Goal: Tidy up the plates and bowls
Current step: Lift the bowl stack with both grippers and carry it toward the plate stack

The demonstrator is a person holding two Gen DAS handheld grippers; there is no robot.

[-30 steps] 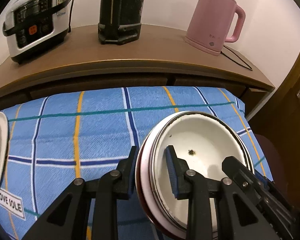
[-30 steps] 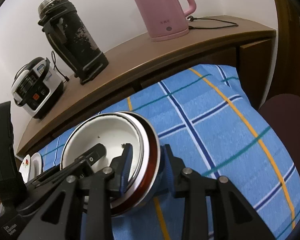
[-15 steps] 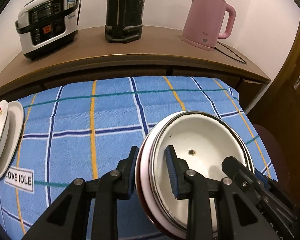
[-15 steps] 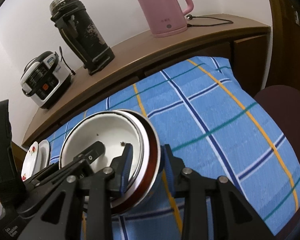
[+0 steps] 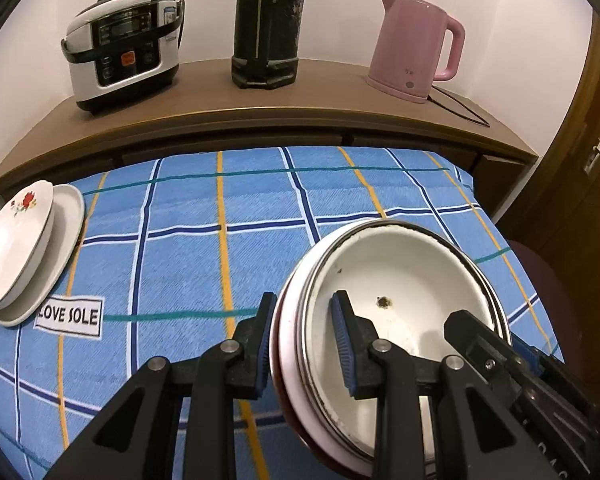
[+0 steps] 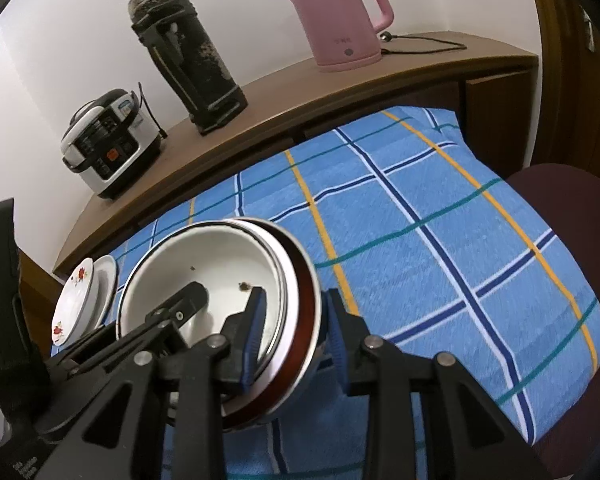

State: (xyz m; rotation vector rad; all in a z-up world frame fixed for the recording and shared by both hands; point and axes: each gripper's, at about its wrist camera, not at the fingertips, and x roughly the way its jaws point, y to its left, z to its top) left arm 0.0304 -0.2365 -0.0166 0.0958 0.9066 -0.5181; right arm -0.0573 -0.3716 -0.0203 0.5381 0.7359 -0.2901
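Below, stacked bowls [image 5: 400, 280] (count unclear), underside hidden

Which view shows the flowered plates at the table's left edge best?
The left wrist view: the flowered plate lies in full on a plain white plate, red flowers clear. In the right wrist view the pair is small, with the held bowl stack covering part.

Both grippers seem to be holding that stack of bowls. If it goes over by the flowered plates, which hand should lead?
Probably the left. The left gripper clamps the rim of the bowl stack nearest the flowered plate; the right gripper clamps the far rim, so it would follow.
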